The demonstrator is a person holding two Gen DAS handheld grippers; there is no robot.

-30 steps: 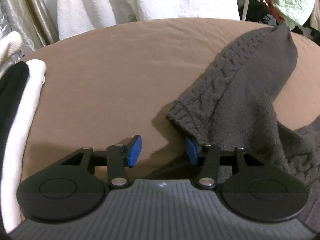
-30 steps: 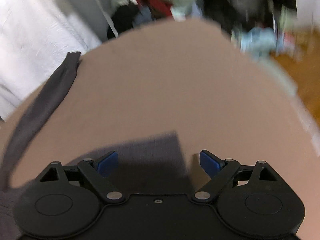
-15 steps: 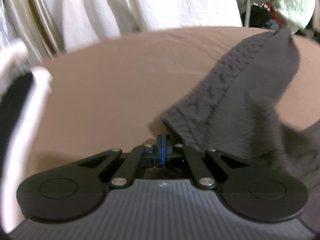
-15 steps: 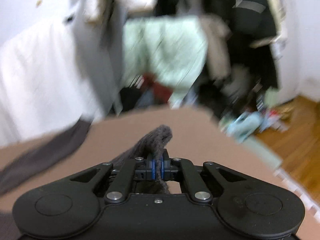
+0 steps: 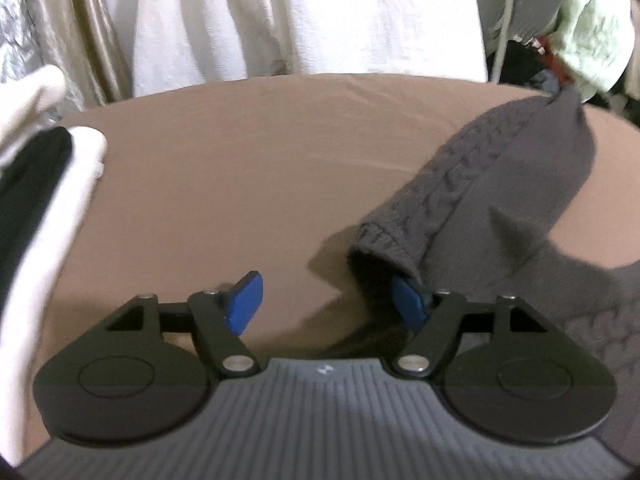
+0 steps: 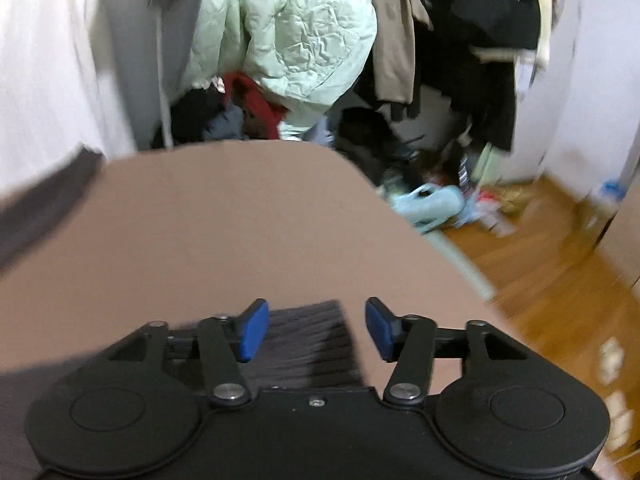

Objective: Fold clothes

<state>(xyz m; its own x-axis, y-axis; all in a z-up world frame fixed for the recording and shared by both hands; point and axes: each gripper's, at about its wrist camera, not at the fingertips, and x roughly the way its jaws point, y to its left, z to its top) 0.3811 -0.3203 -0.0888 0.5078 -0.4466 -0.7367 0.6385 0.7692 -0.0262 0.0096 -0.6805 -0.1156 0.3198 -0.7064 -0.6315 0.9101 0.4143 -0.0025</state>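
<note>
Both the left hand-held gripper (image 5: 326,300) and the right hand-held gripper (image 6: 316,330) were spread; the soft, floppy knit sweater (image 5: 500,200) looked best pinched at its ribbed cuff (image 5: 380,248), beside the left's right finger.

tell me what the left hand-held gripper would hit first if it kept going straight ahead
Probably nothing soon. The left hand-held gripper is open over the bare brown bed cover. The grey knit sweater lies just right of that line, against the right finger. Beyond the bed's far edge hangs white fabric; depth is unclear.
</note>
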